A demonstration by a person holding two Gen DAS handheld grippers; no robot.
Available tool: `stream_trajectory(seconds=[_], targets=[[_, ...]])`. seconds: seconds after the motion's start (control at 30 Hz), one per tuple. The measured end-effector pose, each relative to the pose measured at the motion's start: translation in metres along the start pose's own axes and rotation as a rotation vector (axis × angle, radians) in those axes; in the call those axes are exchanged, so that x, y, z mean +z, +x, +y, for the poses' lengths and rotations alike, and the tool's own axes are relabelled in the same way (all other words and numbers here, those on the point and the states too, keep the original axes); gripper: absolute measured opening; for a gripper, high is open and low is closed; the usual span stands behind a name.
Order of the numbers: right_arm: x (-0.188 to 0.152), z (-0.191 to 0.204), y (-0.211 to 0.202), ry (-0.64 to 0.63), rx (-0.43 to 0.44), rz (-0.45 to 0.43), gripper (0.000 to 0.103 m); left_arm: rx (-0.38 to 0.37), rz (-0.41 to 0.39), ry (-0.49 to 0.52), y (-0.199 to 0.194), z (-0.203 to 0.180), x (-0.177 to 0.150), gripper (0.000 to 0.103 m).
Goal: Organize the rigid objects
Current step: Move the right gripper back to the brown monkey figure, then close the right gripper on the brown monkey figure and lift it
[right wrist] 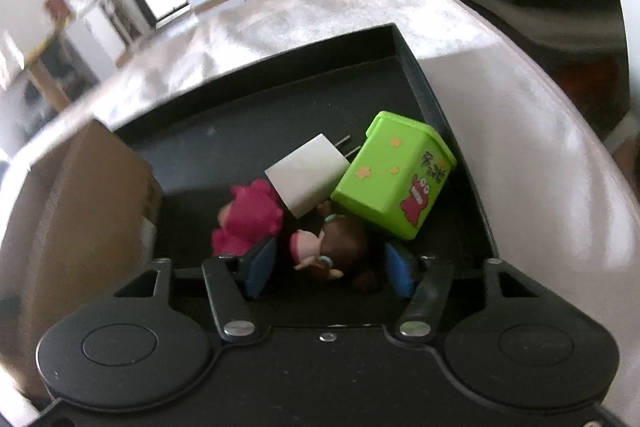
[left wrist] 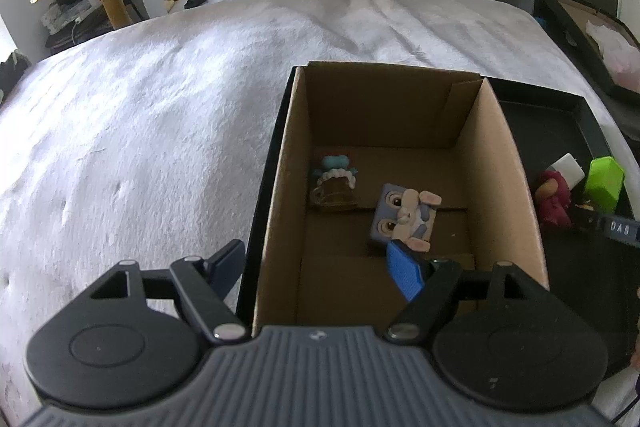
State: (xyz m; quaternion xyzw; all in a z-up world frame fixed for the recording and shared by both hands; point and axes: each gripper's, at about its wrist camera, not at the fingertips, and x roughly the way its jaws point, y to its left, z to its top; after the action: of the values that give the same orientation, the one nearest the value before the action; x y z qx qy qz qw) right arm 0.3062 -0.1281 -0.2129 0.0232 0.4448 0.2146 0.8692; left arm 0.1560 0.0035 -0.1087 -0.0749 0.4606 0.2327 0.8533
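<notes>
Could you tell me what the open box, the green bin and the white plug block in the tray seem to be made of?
The open box looks like plain corrugated cardboard: matte brown walls with fold flaps. The green bin looks like molded plastic, smooth and slightly glossy, with a printed cartoon sticker. The white plug block appears to be smooth satin plastic, with thin prongs that are probably metal. The tray is matte black; its material is unclear.
</notes>
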Motion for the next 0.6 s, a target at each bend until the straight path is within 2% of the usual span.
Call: stream_trajectory(seconds=[0.1, 0.17, 0.6], targets=[[0.000, -0.001, -0.004, 0.021, 0.051, 0.018, 0.042, -0.002, -0.004, 0.004, 0.000, 0.000, 0.000, 0.077], [0.000, 0.002, -0.008, 0.000, 0.026, 0.015, 0.042, -0.005, -0.003, 0.001, 0.000, 0.000, 0.000, 0.077], [0.013, 0.015, -0.040, 0.017, 0.068, 0.039, 0.042, -0.013, -0.027, -0.033, -0.006, 0.009, -0.001, 0.077]])
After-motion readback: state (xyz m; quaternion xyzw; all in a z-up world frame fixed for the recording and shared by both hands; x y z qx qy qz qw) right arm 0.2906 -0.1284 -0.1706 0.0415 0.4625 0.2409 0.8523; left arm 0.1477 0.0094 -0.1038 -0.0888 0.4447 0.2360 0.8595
